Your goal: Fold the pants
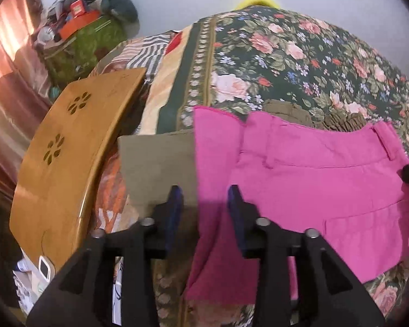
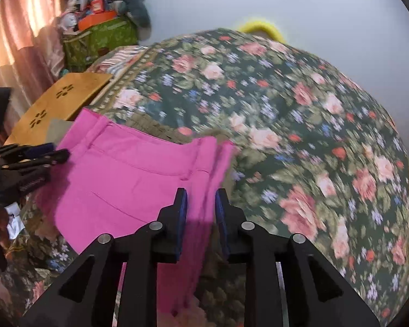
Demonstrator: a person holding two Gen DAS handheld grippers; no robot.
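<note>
- The pink pants (image 1: 313,179) lay on the floral bedspread (image 1: 286,54), waistband toward the far side, partly covering an olive garment (image 1: 158,160) beneath and beside them.
- My left gripper (image 1: 204,199) stood with its fingers apart, straddling the left edge of the pink cloth; nothing was pinched between the pads that I could see.
- My right gripper (image 2: 201,204) had its fingers closer together around the right edge of the pants (image 2: 128,179), pink fabric running between them; whether they were truly clamped I could not tell.
- I judged the step to be taking hold of both side edges, with the fold itself not yet made.
- The next move, as I saw it, called for closing both grippers on the cloth alone, not the olive layer, then lifting evenly so the halves met.
- I could read no brand or writing; the boxes on the green bag (image 2: 101,38) were too blurred, and the wooden board (image 1: 68,163) showed only flower cut-outs.
</note>
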